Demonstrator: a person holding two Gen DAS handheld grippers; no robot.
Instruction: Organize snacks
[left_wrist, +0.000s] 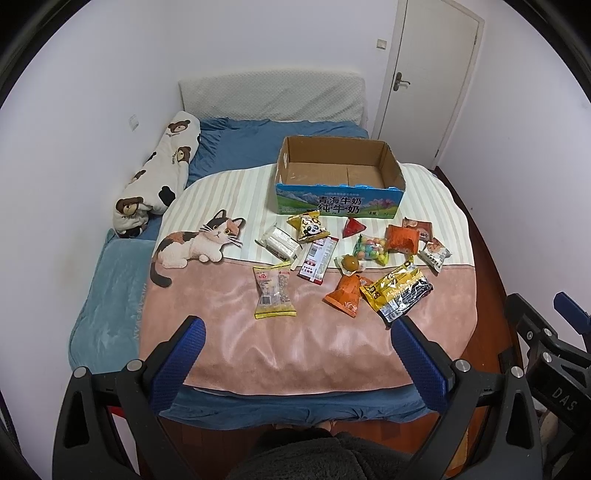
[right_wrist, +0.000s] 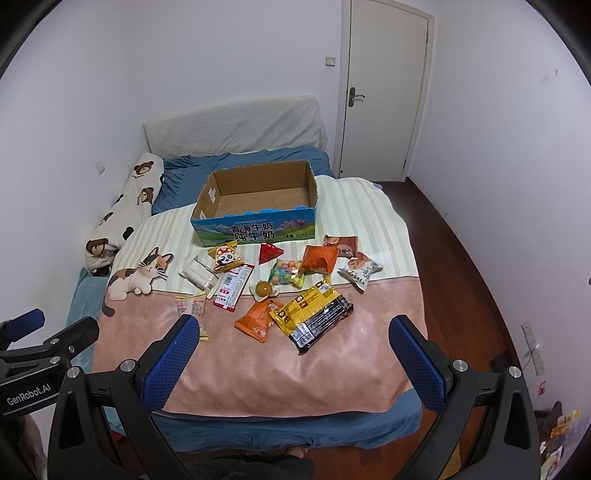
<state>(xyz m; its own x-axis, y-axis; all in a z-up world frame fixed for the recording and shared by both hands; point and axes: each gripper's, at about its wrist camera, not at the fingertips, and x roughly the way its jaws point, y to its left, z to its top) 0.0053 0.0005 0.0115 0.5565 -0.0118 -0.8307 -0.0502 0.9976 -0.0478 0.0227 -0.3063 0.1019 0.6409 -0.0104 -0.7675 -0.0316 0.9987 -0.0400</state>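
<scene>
Both claws, left claw (left_wrist: 295, 343) and right claw (right_wrist: 295, 341), spread wide, empty, hovering at bed foot. Crinkly plastic snack packets (right_wrist: 284, 280) scattered just before empty blue-printed cardboard box (right_wrist: 255, 201). Risks: slippery yellow-black foil bag (right_wrist: 312, 317) sliding from pinch; overlapping orange pouch (right_wrist: 256, 319) dragged along; soft pink blanket (right_wrist: 280, 373) snagged.

Snacks (left_wrist: 347, 258) scattered on the blanket (left_wrist: 295, 350) just before the cardboard box (left_wrist: 338, 173).

Materials and surface finishes on the bed.
Blanket (left_wrist: 295, 343): soft, matt pink plush cloth with a faint sheen. Box (left_wrist: 391, 162): matt brown corrugated cardboard, glossy printed near face. Snack packets (left_wrist: 399, 291): shiny, crinkled plastic film. Gripper fingers (left_wrist: 177, 365): textured blue rubbery pads, matt black plastic frame. Floor (right_wrist: 461, 236): polished dark wood.
</scene>
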